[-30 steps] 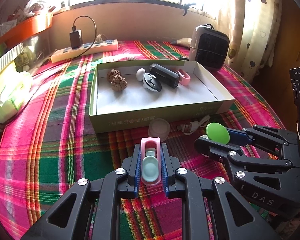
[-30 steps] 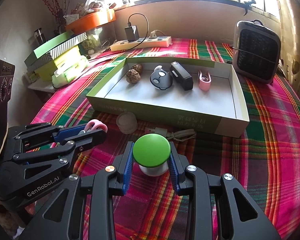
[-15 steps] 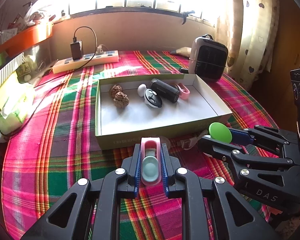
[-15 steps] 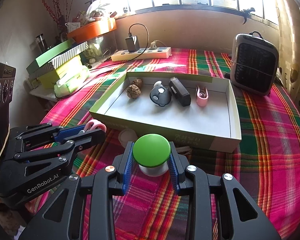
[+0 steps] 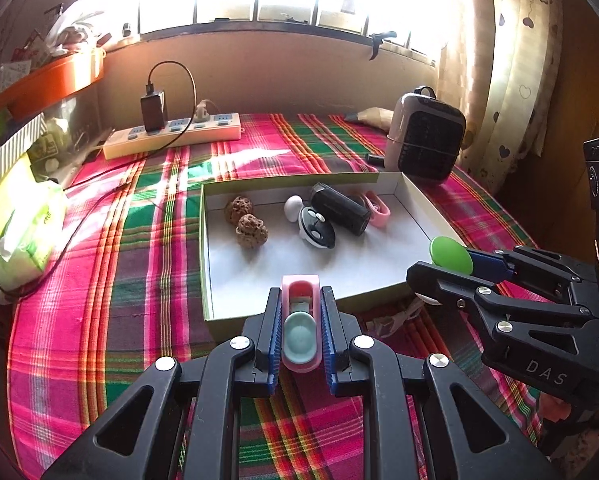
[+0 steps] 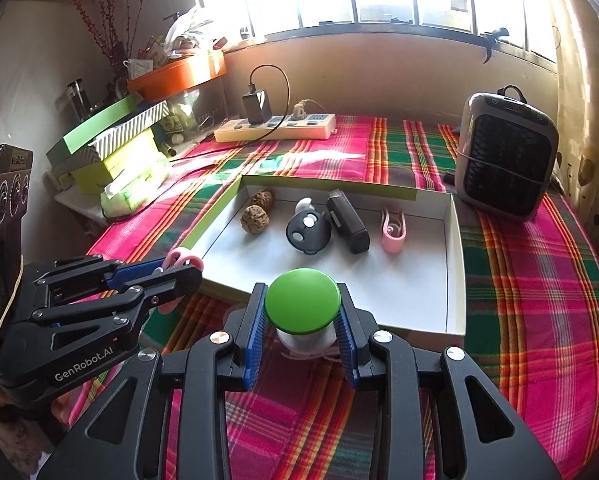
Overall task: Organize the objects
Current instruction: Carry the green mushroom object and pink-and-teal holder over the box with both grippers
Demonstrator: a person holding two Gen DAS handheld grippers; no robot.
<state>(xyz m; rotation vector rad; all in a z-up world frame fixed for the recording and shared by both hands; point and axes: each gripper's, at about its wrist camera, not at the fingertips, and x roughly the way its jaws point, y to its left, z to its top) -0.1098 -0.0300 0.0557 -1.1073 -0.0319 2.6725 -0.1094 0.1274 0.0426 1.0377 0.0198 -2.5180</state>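
A plaid-covered tabletop (image 5: pixel 111 280) carries an open white tray (image 6: pixel 455 248) with green outer walls; the tray's near wall is partly hidden behind both grippers. Inside lie a black oblong case (image 6: pixel 347 222), a round dark device (image 6: pixel 307 234), two walnuts (image 6: pixel 254 219), a pink clip (image 6: pixel 393 230) and a small white piece (image 5: pixel 293 207) half hidden behind the round device. The right gripper (image 6: pixel 302 322) pinches a green-capped white container (image 6: pixel 302 306) above the tray's near edge; its body is mostly hidden under the cap. The left gripper (image 5: pixel 300 330) is clamped tight on a pink clip with a teal pad (image 5: pixel 299 334). A white cable (image 5: pixel 395 318) lies on the cloth, partly hidden by the grippers.
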